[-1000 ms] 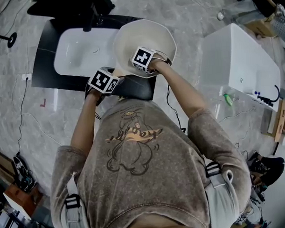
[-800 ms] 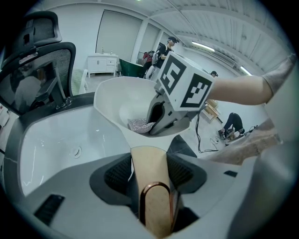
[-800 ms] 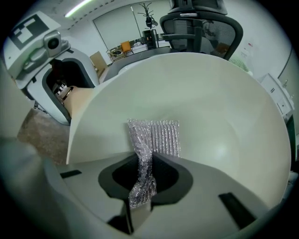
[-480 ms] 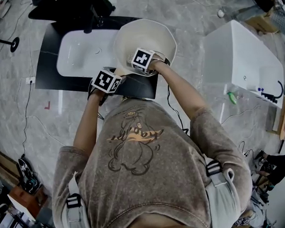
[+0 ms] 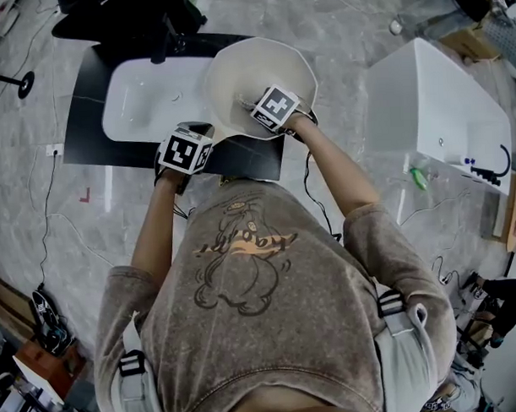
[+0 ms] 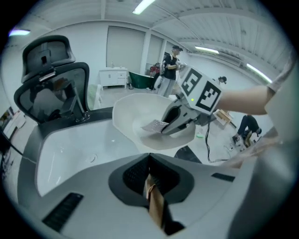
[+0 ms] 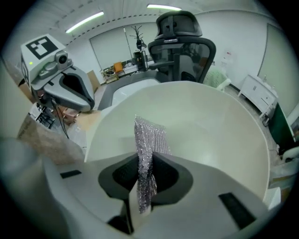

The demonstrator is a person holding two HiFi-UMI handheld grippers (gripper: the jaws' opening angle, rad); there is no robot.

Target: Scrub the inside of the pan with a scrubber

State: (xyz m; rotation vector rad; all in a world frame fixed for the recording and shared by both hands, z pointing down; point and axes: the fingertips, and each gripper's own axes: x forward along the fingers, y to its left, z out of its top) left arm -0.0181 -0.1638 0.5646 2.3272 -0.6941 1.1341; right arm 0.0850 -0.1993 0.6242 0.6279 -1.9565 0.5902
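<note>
A cream pan (image 5: 262, 70) hangs tilted over the right end of the sink, its brown wooden handle (image 6: 154, 200) pointing at me. My left gripper (image 6: 149, 161) has just been closing, and its jaws are now shut on that handle. It shows below the pan's near rim in the head view (image 5: 198, 131). My right gripper (image 7: 142, 161) is shut on a silvery mesh scrubber (image 7: 145, 144), which stands up between its jaws. The scrubber reaches into the pan's bowl (image 7: 210, 130). In the left gripper view the right gripper (image 6: 163, 128) holds the scrubber (image 6: 153, 125) just above the pan's inner wall.
A white sink basin (image 5: 144, 95) sits in a black counter (image 5: 85, 89), with a dark faucet (image 5: 164, 44) at its far edge. A white cabinet (image 5: 440, 110) stands to the right. A black office chair (image 7: 182, 37) is beyond the sink.
The right gripper has shifted right and a little higher inside the pan. The left gripper has edged left and up with the handle, and the pan's near rim sits slightly higher.
</note>
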